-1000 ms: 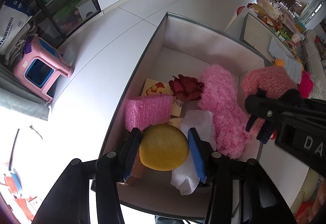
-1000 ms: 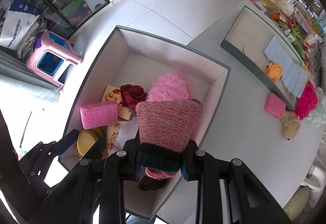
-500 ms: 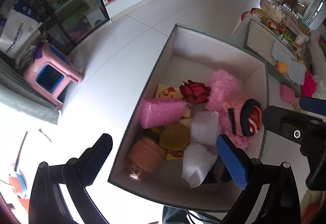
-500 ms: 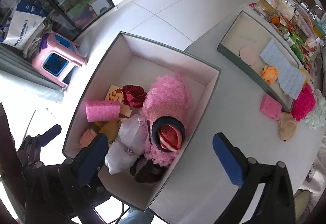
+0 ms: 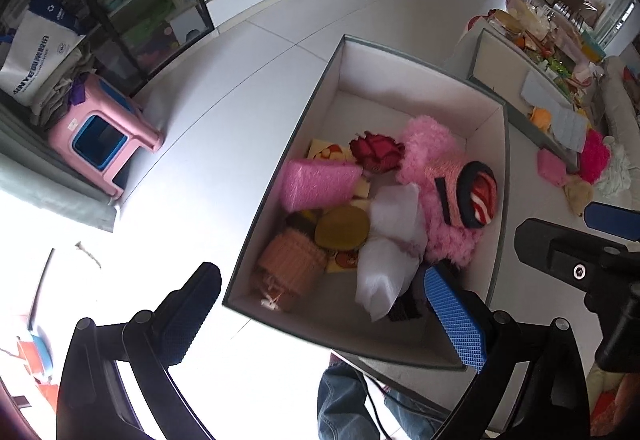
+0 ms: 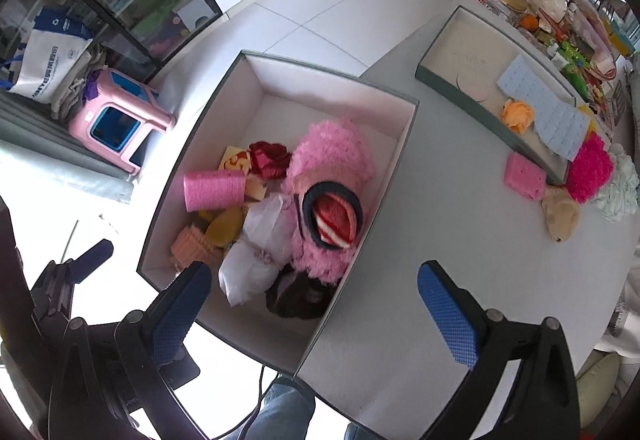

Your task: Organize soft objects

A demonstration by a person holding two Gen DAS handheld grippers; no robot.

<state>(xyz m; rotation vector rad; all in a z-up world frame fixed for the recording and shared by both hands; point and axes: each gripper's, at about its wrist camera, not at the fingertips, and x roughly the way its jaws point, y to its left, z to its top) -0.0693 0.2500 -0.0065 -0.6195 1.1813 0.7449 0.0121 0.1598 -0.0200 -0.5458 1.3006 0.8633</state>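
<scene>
Box [image 5: 486,102] fills the middle of my left wrist view, its open top facing the camera. My left gripper [image 5: 324,314] hangs above its near end with the jaws spread as wide as they go; they have just been opening and nothing is between the pads. The yellow sponge [image 5: 341,228] lies loose in the box, ahead of the fingertips and touching neither. Beside it sit a pink foam roll [image 5: 318,184], a peach knitted piece [image 5: 290,264] at the near corner, a white plastic bag [image 5: 390,244], a red cloth flower [image 5: 376,152] and a fluffy pink toy [image 5: 424,144]. The knitted hat [image 5: 468,196], pink with a dark rim and a red and white striped lining, rests on that toy near the right wall. At the right edge, part of my right gripper shows over the table [image 5: 540,208].

From the right wrist view, my right gripper [image 6: 312,310] also stands fully spread, its jaws having just opened, and it holds nothing. One finger hangs over the near left corner of the box [image 6: 408,128], the other over the bare table [image 6: 440,200] to the right. The hat [image 6: 332,218] lies in the box ahead, between the two fingers in the picture but clear of both. Farther right on the table, well apart, lie a pink sponge [image 6: 524,176], a tan soft toy [image 6: 560,218], a bright pink pompom [image 6: 590,168] and a shallow tray [image 6: 436,76] with an orange puff [image 6: 518,114].
</scene>
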